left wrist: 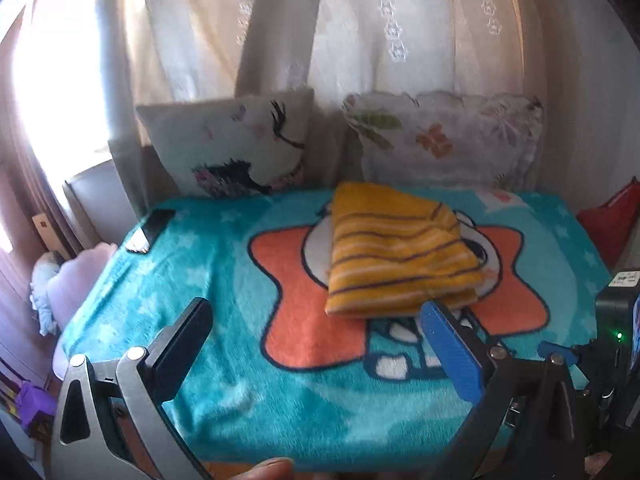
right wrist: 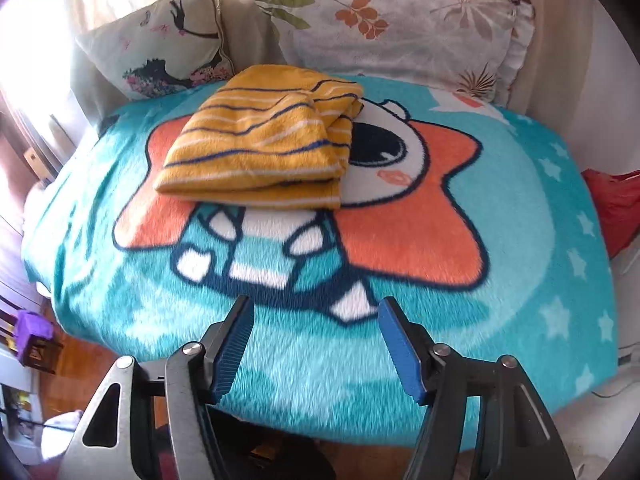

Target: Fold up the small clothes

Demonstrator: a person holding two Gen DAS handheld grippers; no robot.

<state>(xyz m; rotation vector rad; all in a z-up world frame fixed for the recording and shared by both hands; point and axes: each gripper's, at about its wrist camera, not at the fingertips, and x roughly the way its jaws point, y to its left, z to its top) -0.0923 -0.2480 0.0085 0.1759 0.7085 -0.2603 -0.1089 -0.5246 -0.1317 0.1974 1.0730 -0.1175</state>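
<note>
A small yellow garment with dark and white stripes lies folded into a thick rectangle on the teal cartoon blanket. It sits over the orange star print, toward the pillows. My left gripper is open wide, and its right finger's tip is just in front of the garment's near edge. In the right wrist view the same folded garment lies well beyond my right gripper. That gripper is open over the blanket near its front edge. Neither gripper has anything between its fingers.
Two printed pillows lean against the curtain at the back. A black flat device lies at the blanket's left edge. Red cloth lies off to the right. A purple stool stands on the wooden floor at the left.
</note>
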